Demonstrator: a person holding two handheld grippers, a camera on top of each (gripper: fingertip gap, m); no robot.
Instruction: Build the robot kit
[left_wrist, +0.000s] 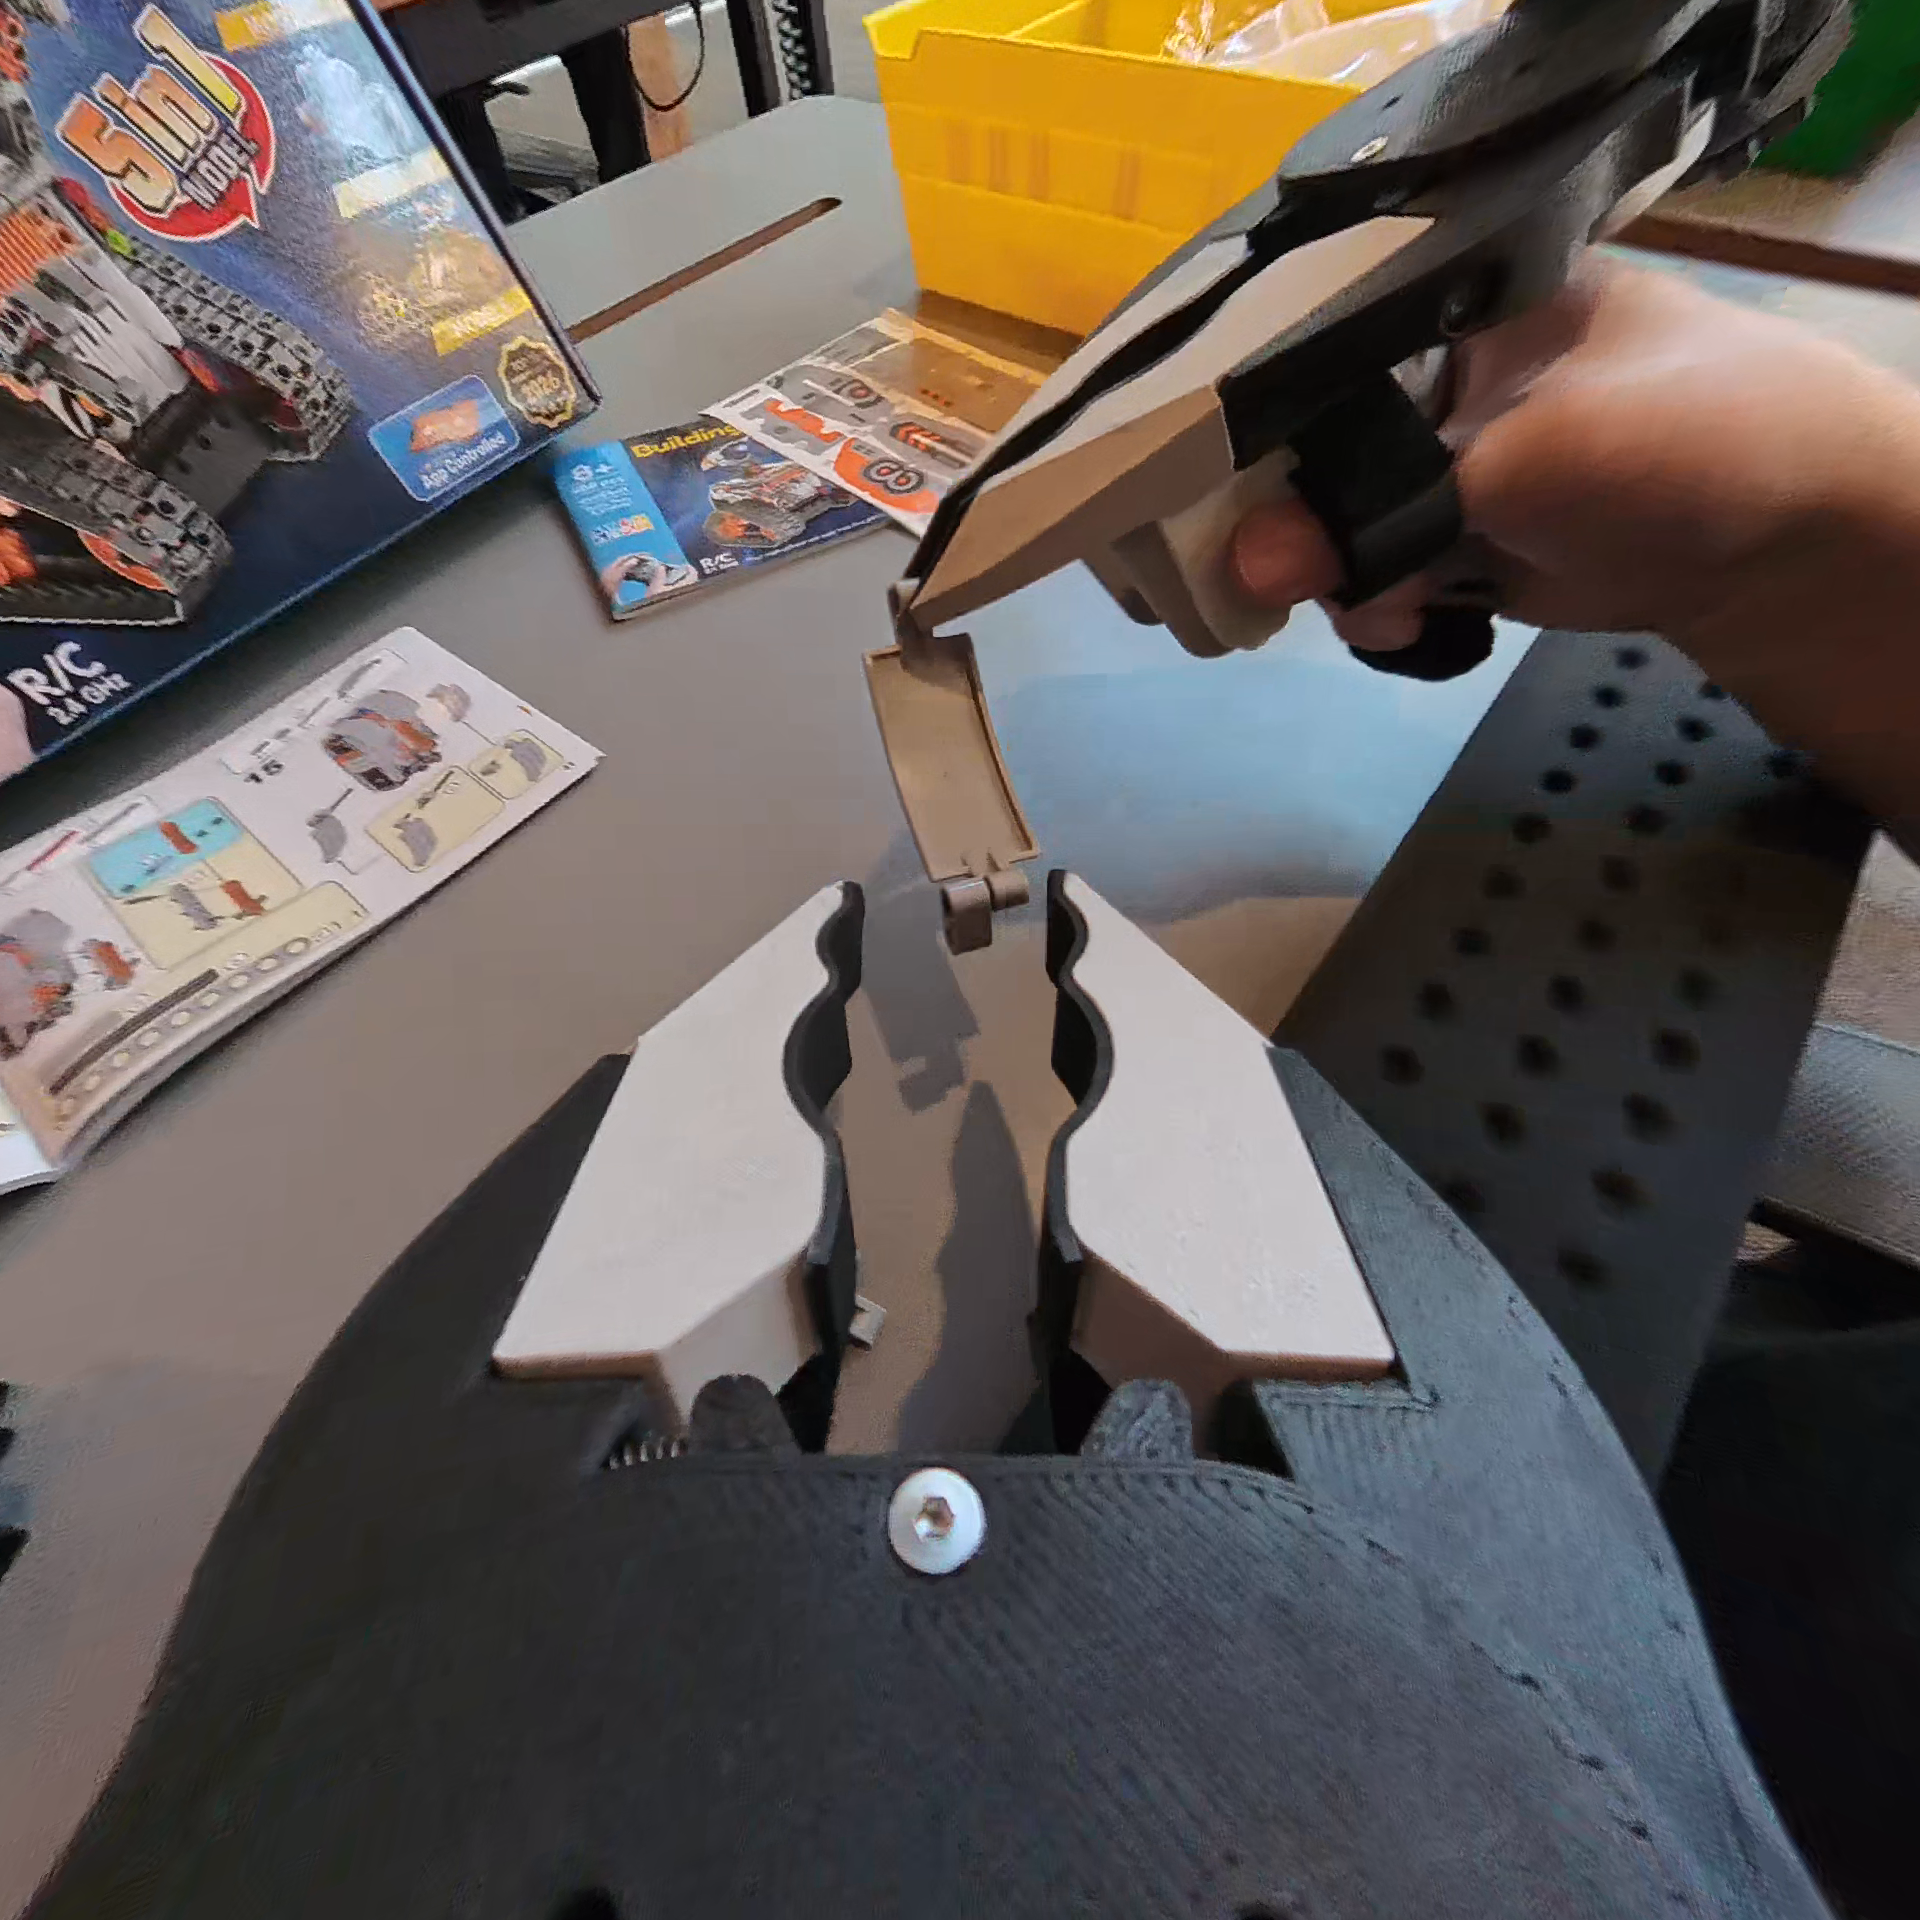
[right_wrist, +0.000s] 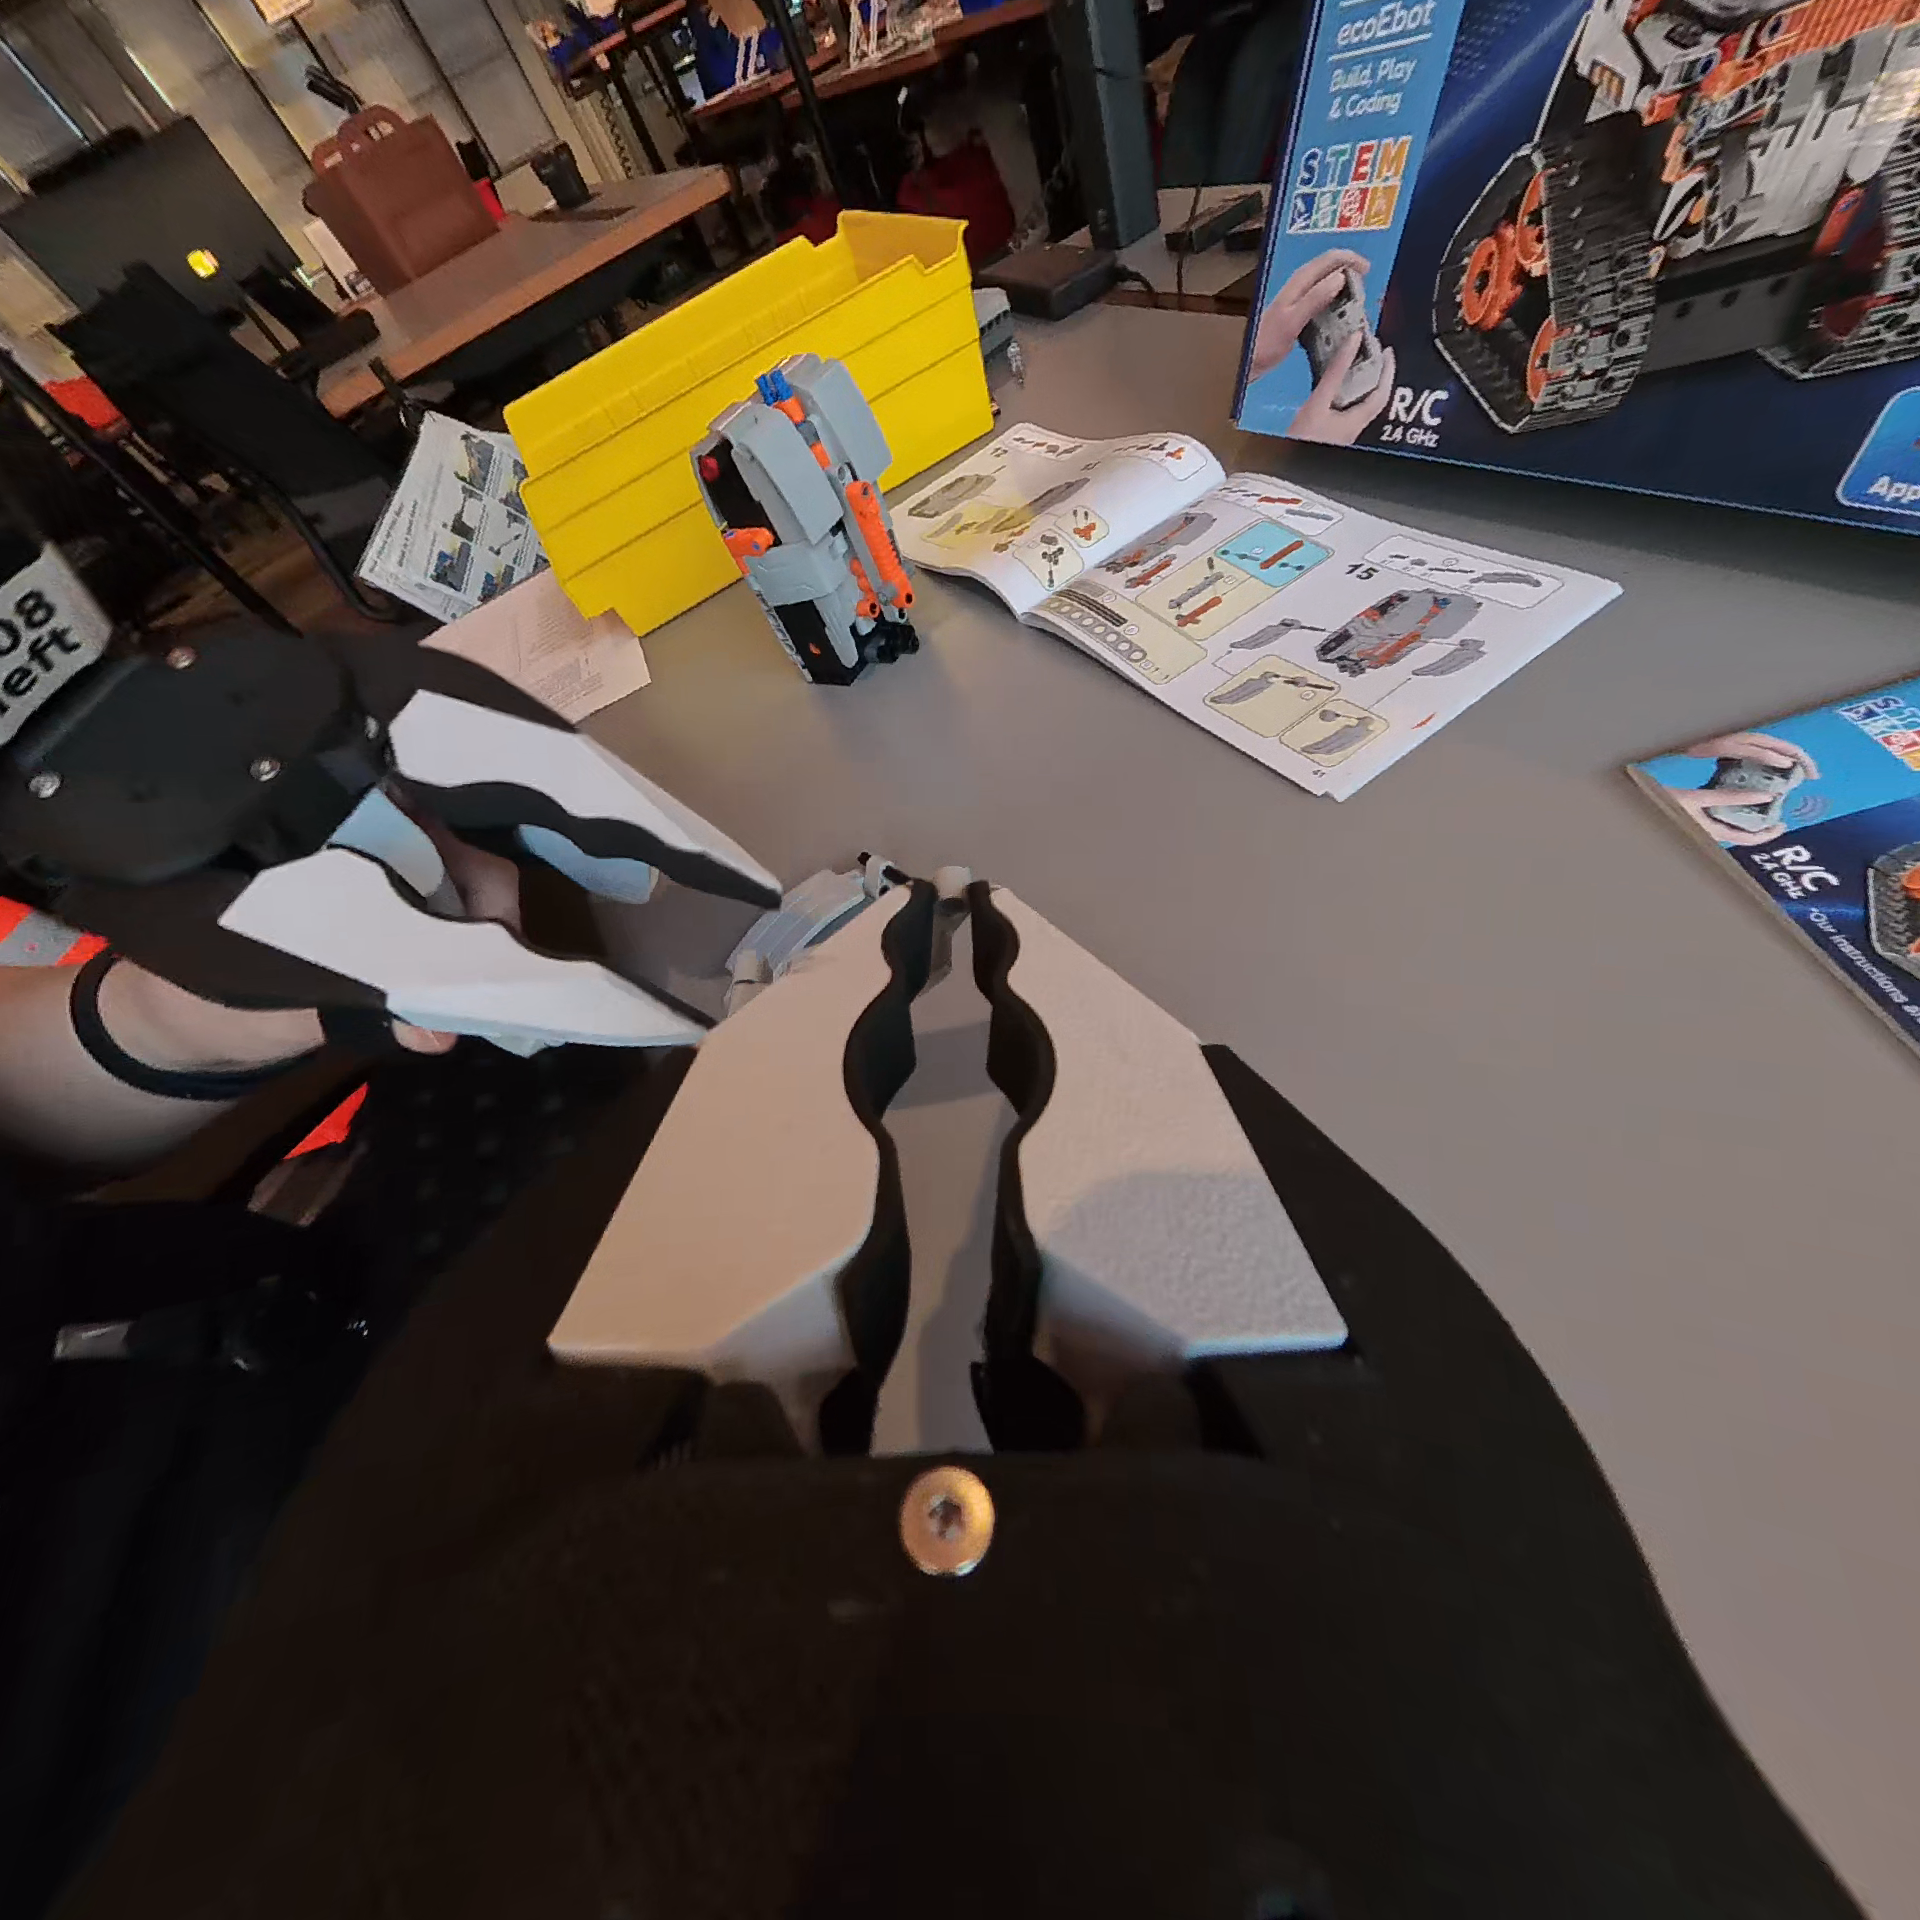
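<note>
My right gripper (right_wrist: 940, 896) is shut on the top edge of a grey curved panel piece (left_wrist: 945, 769). In the left wrist view, my right gripper (left_wrist: 920, 608) comes in from the upper right, held by a hand, and the panel hangs down from its tips above the grey table (left_wrist: 675, 1039). My left gripper (left_wrist: 956, 899) is open. The panel's lower connector end sits between its fingertips (left_wrist: 847, 904), apparently not touching them. In the right wrist view, the left gripper (right_wrist: 743, 961) comes in from the left, jaws apart beside the panel (right_wrist: 821, 920).
A small grey, orange and black built model (right_wrist: 810, 520) stands by a yellow bin (right_wrist: 748, 343). An open instruction booklet (right_wrist: 1247, 603), a closed booklet (left_wrist: 707, 509), a sticker sheet (left_wrist: 883, 416) and a large product box (left_wrist: 208, 312) are on the table. A black perforated chair (left_wrist: 1558, 935) is right. The tips of one gripper are about 6 cm away from the tips of the other.
</note>
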